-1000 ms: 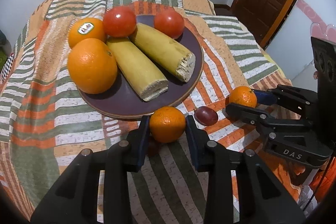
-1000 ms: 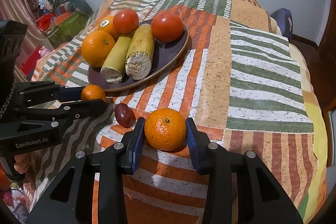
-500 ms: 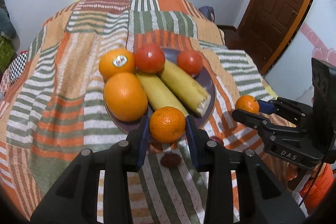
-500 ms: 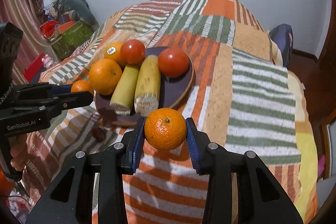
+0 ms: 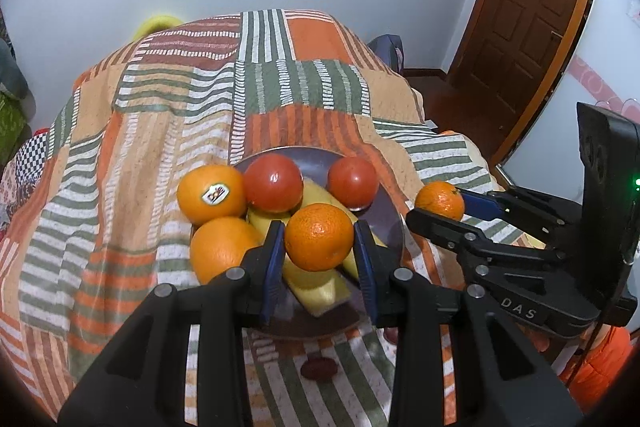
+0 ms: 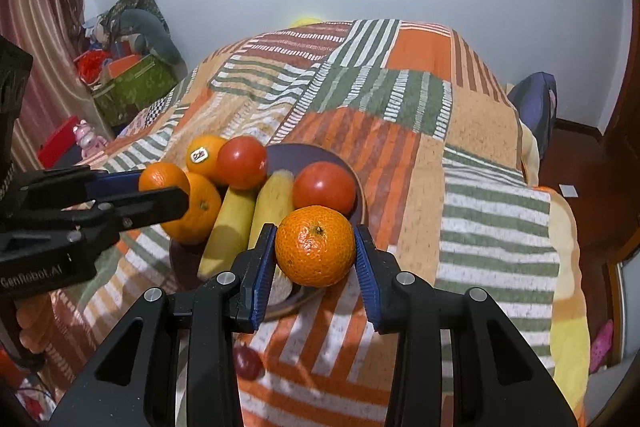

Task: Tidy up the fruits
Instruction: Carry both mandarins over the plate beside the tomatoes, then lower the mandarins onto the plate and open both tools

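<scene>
In the left wrist view, the left gripper was clamped on 1 mandarin, its blue pads pressed to both sides, held in the air above the near half of the dark plate. On that plate lay 2 yellow bananas, their long axes running from the far rim toward the camera, cut ends nearest. Behind them on the plate sat 2 tomatoes, the left tomato and the right tomato. At the plate's left edge were 2 oranges: a stickered orange, its label too blurred to read, and a plain orange nearer the camera. Just right of the plate, the right gripper pinched a second mandarin; its body read "DAS". 1 dark grape lay on the striped bedspread in front of the plate.

In the right wrist view, the right gripper grasped its mandarin, stem scar up, over the plate's near right rim. The 2 bananas pointed from the plate's centre toward the camera. The left gripper, marked "GenRobot.AI", held its mandarin at the plate's left side, in front of the oranges. The grape lay on the bedspread nearer than the plate.
</scene>
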### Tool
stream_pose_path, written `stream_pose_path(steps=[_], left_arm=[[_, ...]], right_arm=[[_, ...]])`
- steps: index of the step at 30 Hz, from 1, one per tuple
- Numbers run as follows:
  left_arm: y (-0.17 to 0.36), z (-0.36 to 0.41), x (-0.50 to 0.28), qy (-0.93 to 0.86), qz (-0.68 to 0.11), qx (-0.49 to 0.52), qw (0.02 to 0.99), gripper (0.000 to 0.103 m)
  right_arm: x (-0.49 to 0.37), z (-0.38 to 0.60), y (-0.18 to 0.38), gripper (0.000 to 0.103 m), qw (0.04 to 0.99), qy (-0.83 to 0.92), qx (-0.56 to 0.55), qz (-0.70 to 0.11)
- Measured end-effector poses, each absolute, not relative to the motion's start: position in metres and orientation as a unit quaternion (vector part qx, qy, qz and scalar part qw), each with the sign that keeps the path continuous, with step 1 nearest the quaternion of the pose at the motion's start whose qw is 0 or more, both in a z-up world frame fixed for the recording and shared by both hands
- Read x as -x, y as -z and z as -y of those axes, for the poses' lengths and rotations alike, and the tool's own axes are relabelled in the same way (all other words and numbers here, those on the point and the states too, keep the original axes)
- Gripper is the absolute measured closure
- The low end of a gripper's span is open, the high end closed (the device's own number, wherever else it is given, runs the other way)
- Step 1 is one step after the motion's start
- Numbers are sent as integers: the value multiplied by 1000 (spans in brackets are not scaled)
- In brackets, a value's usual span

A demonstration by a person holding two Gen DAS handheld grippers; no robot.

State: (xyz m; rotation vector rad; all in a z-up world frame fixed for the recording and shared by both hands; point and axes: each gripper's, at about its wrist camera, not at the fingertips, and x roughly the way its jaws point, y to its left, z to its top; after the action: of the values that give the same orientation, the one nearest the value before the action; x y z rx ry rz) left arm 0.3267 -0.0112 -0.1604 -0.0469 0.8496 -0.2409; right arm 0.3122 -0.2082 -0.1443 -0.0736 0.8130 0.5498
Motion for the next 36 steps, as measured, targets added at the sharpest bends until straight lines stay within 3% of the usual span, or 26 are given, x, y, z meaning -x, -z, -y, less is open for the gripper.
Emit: stream_pose_path(steps=[29, 33, 36], left_arm=[[203, 25, -366, 120, -450, 28, 885, 69], [206, 23, -368, 118, -462, 36, 878, 66], [207, 19, -368, 116, -465, 50, 876, 58]], right_arm=[[-336, 199, 176, 65, 867, -254, 30, -427], [-335, 200, 178, 65, 867, -253, 26, -428], [-335, 201, 178, 65, 865, -254, 23, -431]])
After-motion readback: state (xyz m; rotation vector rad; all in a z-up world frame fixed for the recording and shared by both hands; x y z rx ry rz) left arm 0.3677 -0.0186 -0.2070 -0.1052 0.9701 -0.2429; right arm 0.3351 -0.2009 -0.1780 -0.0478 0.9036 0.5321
